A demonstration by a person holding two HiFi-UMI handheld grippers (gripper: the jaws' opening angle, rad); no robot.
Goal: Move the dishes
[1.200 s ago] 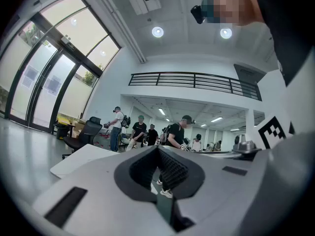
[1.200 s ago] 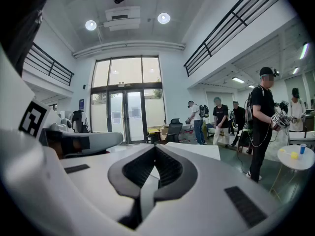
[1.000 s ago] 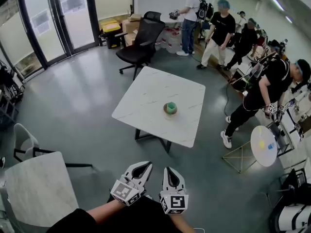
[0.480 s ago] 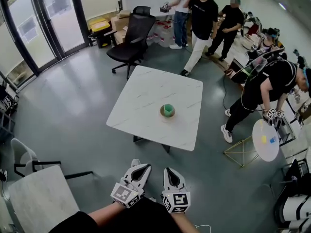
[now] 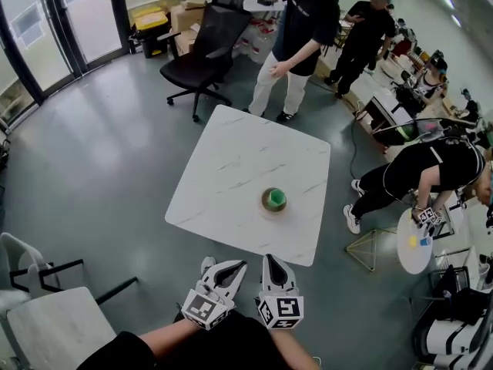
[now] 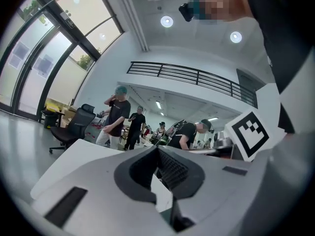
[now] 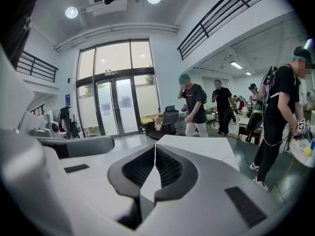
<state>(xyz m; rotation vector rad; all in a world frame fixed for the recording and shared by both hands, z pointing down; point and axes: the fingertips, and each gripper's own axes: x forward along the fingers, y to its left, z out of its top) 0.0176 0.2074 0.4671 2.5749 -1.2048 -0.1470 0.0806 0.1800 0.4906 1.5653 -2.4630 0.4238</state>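
A small brown bowl with a green cup [image 5: 273, 200] in it stands on the white marble table [image 5: 231, 168], toward its near right side. My two grippers are side by side at the bottom of the head view, short of the table's near edge and apart from the dishes. The left gripper [image 5: 234, 267] has its jaws closed together with nothing between them, and its own view shows the same [image 6: 157, 149]. The right gripper [image 5: 270, 260] is also shut and empty [image 7: 155, 146]. Beyond the right gripper's jaws lies the table top [image 7: 197, 146].
A person in a black shirt [image 5: 296, 33] walks past the table's far edge, next to a black office chair [image 5: 202, 45]. Another person [image 5: 427, 172] bends over a small round table [image 5: 414, 241] at the right. A second white table [image 5: 62, 326] and a chair [image 5: 23, 260] stand at the lower left.
The marble table with the bowl has come closer to both grippers, which stay shut side by side. The person in black has walked up to the table's far edge.
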